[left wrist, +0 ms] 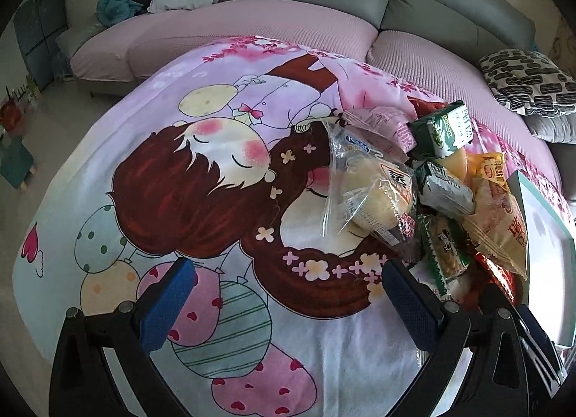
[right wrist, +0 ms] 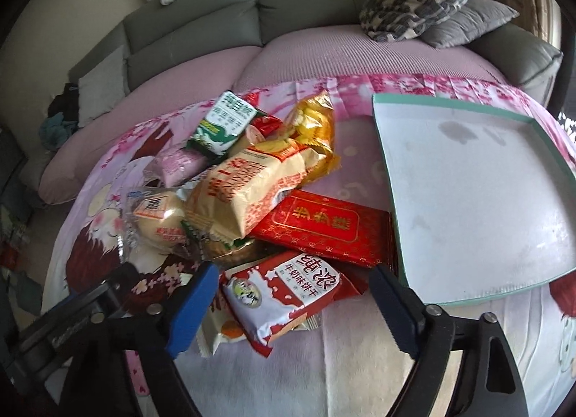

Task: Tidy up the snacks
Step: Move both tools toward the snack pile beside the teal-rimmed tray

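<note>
The red-and-white biscuit pack point(right wrist: 284, 294) lies between the right gripper's point(right wrist: 288, 305) wide jaws, untouched; the left gripper point(left wrist: 284, 302) gapes over the blanket point(left wrist: 144, 100); the tray point(right wrist: 468, 201) sits beside the pile.

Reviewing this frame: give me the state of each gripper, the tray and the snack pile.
Left gripper: open, nothing between its fingers.
Right gripper: open, straddling the red-and-white biscuit pack, pads not pressing it.
Tray: empty, lying flat beside the pile.
Snack pile: heaped loosely, all packets outside the tray.

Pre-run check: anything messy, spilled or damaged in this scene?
Snacks sit in a loose heap on the blanket, none in the tray. The tray floor shows grey stains. No torn packets or spills visible.
</note>
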### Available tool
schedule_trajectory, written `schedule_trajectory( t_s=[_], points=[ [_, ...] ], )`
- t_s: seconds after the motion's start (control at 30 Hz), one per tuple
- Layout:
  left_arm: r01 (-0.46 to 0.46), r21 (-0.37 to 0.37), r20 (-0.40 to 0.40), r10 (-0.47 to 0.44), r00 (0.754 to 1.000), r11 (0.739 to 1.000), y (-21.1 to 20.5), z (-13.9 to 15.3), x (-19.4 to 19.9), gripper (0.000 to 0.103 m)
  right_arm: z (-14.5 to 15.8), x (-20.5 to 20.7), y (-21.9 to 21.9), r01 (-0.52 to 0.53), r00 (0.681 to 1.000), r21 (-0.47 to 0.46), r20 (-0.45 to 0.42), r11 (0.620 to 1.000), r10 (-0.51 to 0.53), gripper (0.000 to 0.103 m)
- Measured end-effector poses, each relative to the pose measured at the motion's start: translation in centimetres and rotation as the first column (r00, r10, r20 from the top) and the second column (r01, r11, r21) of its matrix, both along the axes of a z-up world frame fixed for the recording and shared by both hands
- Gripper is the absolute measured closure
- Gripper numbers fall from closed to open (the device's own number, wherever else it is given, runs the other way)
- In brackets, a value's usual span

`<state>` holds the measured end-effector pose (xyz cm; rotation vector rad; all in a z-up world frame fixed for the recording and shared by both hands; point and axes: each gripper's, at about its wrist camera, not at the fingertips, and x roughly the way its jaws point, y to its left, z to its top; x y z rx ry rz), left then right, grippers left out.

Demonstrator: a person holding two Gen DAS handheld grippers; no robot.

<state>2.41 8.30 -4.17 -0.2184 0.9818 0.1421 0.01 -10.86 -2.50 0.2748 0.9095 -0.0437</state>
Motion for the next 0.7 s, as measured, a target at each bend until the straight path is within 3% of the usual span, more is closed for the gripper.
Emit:
schedule_trajectory(
  t_s=[0.27, 0.53, 0.7],
  points=[
    [0.014, 0.016, -0.013, -0.014, 1.000, 1.000, -0.3, -0.2, 0.0, 0.000, -0.3, -0.1, -0.2, 0.004, 1.000, 0.046, -0.023, 0.999, -0.003, 0.031],
    [0.030, 0.040, -0.038, -0.028, 0.999, 0.999, -0.5, -0.1, 0.0, 0.000, -0.3, -1.9, -2.1, 0.016, 0.998, 0.049, -0.067, 0.999, -0.013, 0.032],
    [0.040, 0.047, -0.043, -0.038, 0.998, 0.998, -0.7, -0.1, -0.1, 0.000, -0.6, -2.6, -3.4, 0.029, 0.996, 0.019, -0.086, 0.999, -0.027, 0.048]
  ],
)
